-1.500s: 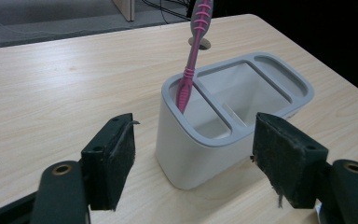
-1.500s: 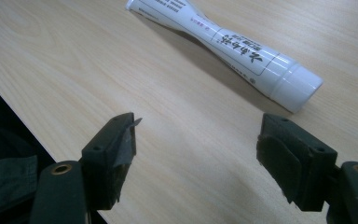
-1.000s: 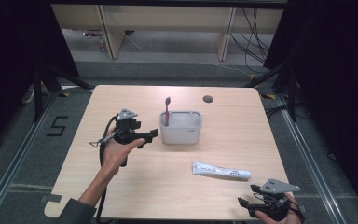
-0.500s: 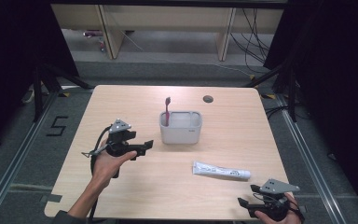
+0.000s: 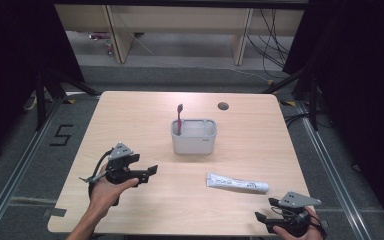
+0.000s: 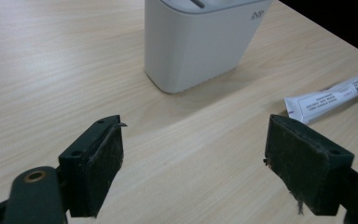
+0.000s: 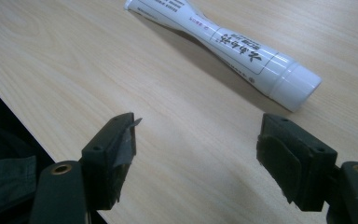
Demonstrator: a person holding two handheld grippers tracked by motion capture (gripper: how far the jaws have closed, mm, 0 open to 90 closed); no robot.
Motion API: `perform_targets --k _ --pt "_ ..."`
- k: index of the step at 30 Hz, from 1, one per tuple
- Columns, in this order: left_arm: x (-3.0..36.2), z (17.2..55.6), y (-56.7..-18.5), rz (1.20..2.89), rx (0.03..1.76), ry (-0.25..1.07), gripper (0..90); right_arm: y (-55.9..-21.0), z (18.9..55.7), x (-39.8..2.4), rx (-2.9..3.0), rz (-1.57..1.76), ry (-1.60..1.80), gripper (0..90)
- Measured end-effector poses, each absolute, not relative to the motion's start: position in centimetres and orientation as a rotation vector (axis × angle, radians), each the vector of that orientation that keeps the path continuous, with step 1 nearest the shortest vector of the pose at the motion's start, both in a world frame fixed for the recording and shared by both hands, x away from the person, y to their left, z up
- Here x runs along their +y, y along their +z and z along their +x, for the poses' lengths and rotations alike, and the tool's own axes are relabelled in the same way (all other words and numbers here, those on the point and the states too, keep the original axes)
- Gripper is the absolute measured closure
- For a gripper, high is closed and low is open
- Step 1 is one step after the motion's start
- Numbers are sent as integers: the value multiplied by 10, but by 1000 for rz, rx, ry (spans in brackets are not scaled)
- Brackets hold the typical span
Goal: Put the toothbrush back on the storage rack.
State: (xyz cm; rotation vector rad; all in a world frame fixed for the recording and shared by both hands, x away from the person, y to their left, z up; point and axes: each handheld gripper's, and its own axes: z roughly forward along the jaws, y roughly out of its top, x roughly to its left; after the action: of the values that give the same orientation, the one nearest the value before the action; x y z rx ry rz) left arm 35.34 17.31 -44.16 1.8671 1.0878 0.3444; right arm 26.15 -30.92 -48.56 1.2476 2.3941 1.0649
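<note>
A white holder cup (image 5: 194, 137) stands mid-table with a pink toothbrush (image 5: 179, 117) upright in its left side. A white toothpaste tube (image 5: 237, 183) lies flat to the cup's front right. My left gripper (image 5: 149, 172) hovers low over the table left of and nearer than the cup. It points right and is open with nothing between its jaws. In the left gripper view the gripper (image 6: 193, 140) faces the cup (image 6: 200, 42) and the tube (image 6: 331, 98). My right gripper (image 5: 261, 219) rests at the front right edge, open and empty. In the right gripper view the gripper (image 7: 198, 135) has the tube (image 7: 223, 46) just ahead.
A round cable hole (image 5: 223, 106) sits near the table's far edge. The wooden table (image 5: 130, 115) has bare surface on its left and far right. Its front edge runs close under the right gripper. Shelving and cables stand beyond the far side.
My left gripper has drawn back from the cup toward the person and a little left, sinking slightly. The right gripper has stayed put, and cup, toothbrush and tube are unmoved.
</note>
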Motion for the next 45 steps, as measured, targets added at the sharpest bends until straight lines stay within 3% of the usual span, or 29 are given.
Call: perform_targets --k 33,45 --pt "210 285 -485 1929 1110 309 164 -488 264 -314 2390 1224 1072 284" --pt "211 263 -500 2053 1083 367 166 -487 264 -314 2390 1188 1054 284"
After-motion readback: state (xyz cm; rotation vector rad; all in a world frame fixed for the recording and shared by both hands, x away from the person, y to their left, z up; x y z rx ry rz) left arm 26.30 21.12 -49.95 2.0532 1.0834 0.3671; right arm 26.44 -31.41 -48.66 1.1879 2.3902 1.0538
